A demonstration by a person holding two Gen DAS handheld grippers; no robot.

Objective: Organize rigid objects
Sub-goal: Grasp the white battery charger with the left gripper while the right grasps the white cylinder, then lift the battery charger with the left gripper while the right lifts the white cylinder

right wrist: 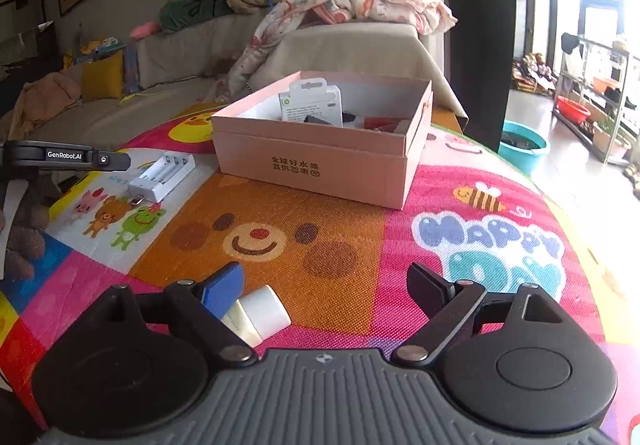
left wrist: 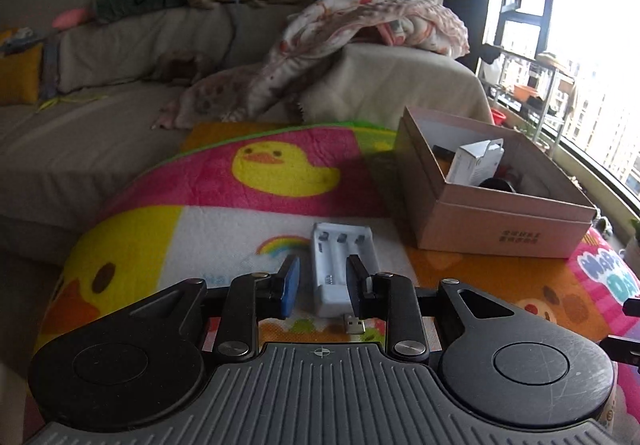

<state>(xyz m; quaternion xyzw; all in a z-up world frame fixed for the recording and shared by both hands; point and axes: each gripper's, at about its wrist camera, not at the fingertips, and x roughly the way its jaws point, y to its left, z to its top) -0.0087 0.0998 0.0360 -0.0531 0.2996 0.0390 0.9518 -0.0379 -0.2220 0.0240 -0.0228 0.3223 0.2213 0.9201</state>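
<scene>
Box (left wrist: 496, 223) contents half hidden by wall; left claw (right wrist: 116, 161) cut off by edge.

The white plastic battery charger (left wrist: 343, 269) lies on a bright cartoon mat (right wrist: 320, 245) printed with yellow ducks, an orange bear face, a rainbow and pink fields with blue "HAPPY DAY" letters. The open pale pink cardboard box (right wrist: 320, 165) carries dark printed characters on its side. The black left tongs (left wrist: 322, 285) have one blue pad, and a white and cream small tube (right wrist: 260, 315) lies on the orange part.
</scene>
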